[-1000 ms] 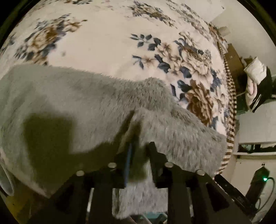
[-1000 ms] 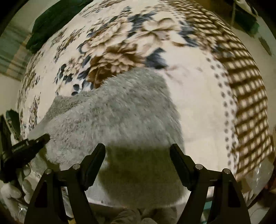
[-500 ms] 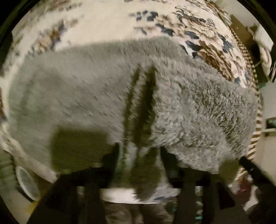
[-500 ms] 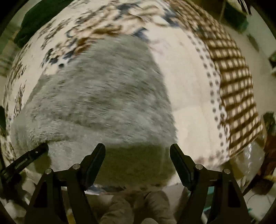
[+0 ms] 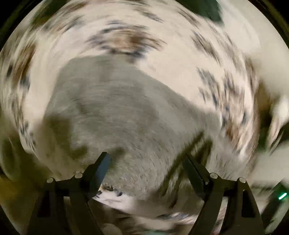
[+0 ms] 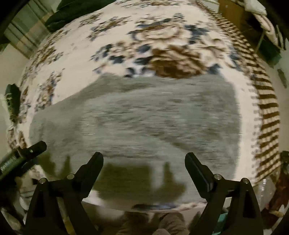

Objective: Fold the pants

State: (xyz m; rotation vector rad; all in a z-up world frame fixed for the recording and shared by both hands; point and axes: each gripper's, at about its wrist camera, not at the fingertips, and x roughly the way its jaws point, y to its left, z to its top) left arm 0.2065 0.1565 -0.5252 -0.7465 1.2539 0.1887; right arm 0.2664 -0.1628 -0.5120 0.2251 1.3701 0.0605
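Observation:
The grey fuzzy pants [image 6: 140, 119] lie folded in a broad flat rectangle on the floral bedspread [image 6: 162, 36], near its front edge. In the blurred left wrist view the pants [image 5: 126, 115] fill the middle. My left gripper [image 5: 146, 162] is open and empty just above the near edge of the pants. My right gripper [image 6: 143, 160] is open and empty above the pants' near edge. The left gripper's tip [image 6: 34, 148] shows at the left in the right wrist view.
The bedspread's brown checked border [image 6: 267, 108] runs down the right side, where the bed ends. Dark green cloth [image 6: 72, 10] lies at the far end of the bed. Furniture and clutter [image 6: 267, 36] stand beyond the right edge.
My left gripper has let go of the fold of grey pants it pinched and has opened and pulled back, swinging fast. The pants now lie flat. The right gripper stayed open.

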